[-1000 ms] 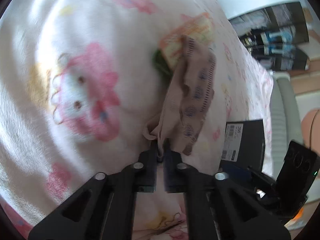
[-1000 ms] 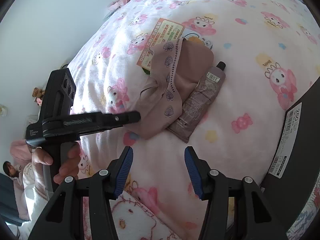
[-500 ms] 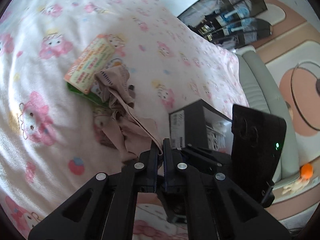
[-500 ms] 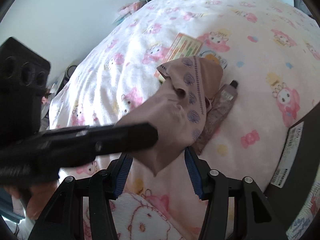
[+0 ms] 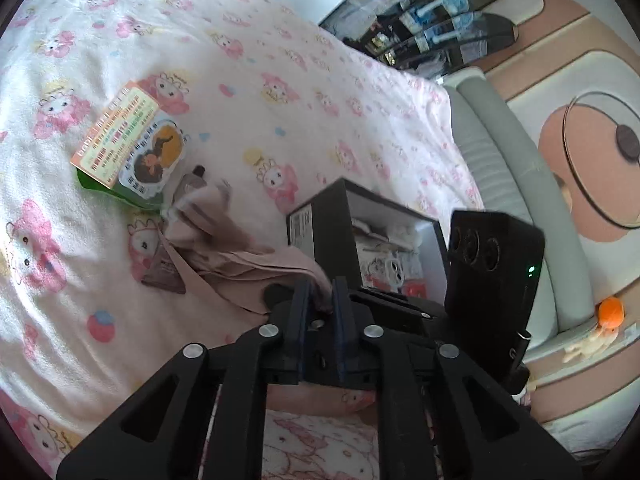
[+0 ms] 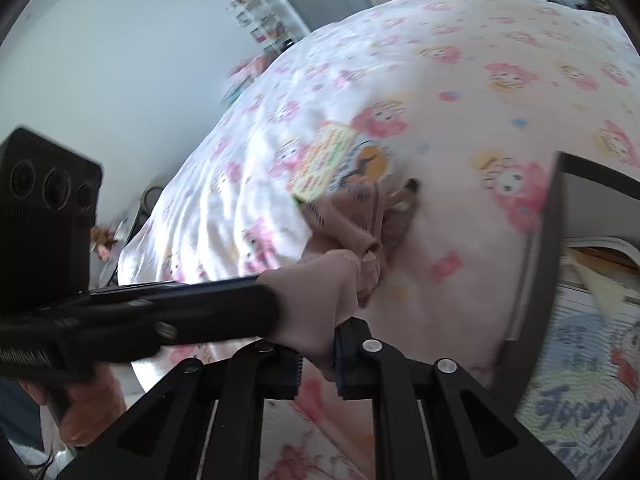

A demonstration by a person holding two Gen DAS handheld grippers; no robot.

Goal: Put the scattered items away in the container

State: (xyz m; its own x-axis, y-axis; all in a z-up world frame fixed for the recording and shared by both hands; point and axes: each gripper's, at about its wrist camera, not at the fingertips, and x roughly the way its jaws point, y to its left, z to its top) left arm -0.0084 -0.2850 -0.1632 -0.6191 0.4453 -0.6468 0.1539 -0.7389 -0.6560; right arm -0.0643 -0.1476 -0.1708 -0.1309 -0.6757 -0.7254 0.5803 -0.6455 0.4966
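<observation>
A beige patterned cloth (image 5: 224, 232) trails from the bed up to both grippers. My right gripper (image 6: 318, 344) is shut on a bunched part of the cloth (image 6: 320, 280). My left gripper (image 5: 321, 285) has its jaws opening, with a narrow gap and the cloth's edge still between the tips. One left finger (image 6: 224, 308) crosses the right wrist view. The black box (image 5: 320, 224) stands just beyond the grippers, with printed items inside. A green and orange snack packet (image 5: 128, 148) and a brown tube (image 5: 164, 272) lie on the blanket.
The bed carries a pink cartoon blanket (image 5: 280, 60). A grey sofa arm (image 5: 500, 168) runs along its right, with an orange ball (image 5: 610, 312) beyond. The right gripper's camera housing (image 5: 492, 272) stands beside the box. A person's hand (image 6: 88, 408) holds the left gripper.
The left gripper lifted the cloth off the tube and carried it toward the box. The right gripper went from open to shut on the cloth. The left jaws have parted slightly.
</observation>
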